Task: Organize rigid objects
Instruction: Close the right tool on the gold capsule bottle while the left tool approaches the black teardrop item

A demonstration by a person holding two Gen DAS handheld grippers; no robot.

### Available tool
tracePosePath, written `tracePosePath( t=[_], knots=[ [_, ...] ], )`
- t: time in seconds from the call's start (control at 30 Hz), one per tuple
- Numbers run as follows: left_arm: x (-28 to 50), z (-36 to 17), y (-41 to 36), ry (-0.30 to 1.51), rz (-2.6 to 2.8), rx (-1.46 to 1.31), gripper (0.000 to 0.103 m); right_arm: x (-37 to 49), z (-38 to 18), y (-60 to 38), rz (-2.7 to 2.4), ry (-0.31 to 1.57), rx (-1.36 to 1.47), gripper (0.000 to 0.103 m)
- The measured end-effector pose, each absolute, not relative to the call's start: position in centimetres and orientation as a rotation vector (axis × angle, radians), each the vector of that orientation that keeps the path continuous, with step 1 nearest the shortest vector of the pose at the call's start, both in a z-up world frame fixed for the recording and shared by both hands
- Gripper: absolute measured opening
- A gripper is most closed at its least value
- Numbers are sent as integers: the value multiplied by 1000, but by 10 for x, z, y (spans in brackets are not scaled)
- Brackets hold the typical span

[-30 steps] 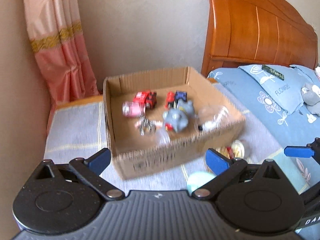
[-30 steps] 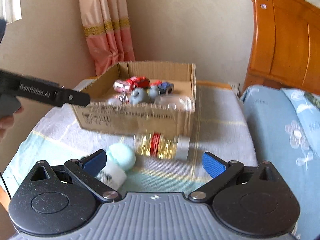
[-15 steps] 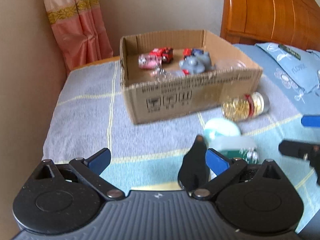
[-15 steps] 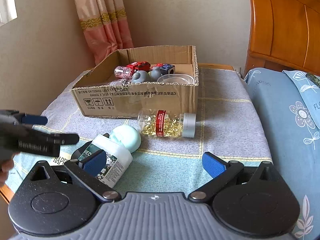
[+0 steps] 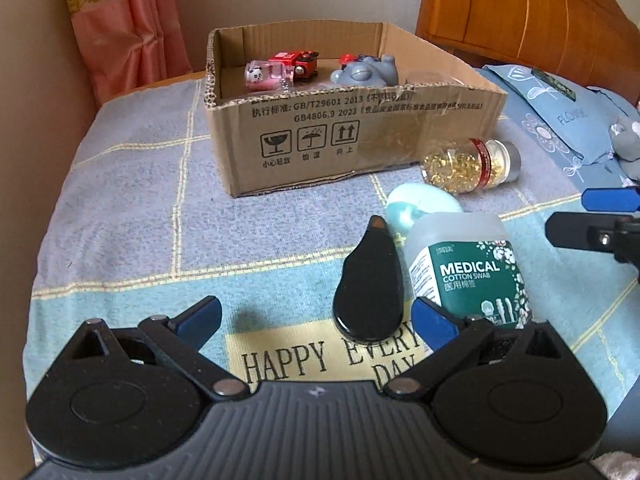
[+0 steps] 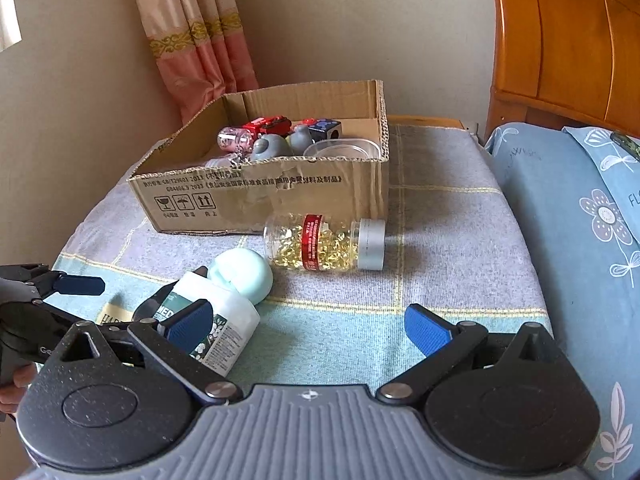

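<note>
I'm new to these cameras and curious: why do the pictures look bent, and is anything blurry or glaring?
Left wrist view: fisheye bends the edges and darkens corners; the brown cardboard box prints sharp. Right wrist view: same curving; the clear jar of golden capsules casts a soft shadow, no harsh glare.

Half-seen things around the cardboard box (image 5: 340, 148)

Its front wall hides the lower parts of the toys inside; the cotton swab jar (image 6: 212, 330) sits partly behind a blue finger pad; the cloth's lettering (image 5: 320, 356) is cut off.

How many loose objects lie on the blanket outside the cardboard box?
4: the capsule jar on its side by the cardboard box, the mint egg, the cotton swab bottle and the black teardrop piece beside it.
</note>
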State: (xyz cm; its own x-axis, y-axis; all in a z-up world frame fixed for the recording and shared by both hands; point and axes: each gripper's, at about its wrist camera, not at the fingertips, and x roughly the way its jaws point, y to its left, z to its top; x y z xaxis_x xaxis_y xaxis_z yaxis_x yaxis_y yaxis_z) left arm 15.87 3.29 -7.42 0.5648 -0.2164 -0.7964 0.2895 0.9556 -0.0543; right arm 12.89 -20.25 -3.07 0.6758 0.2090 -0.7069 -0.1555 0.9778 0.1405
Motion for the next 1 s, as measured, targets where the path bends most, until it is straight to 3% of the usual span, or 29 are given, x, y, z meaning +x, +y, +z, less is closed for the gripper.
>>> tracePosePath(
  t=[1.0],
  knots=[
    [193,-89,82,889,-91,26,102,193,-44,-189,134,805,36,103]
  ],
)
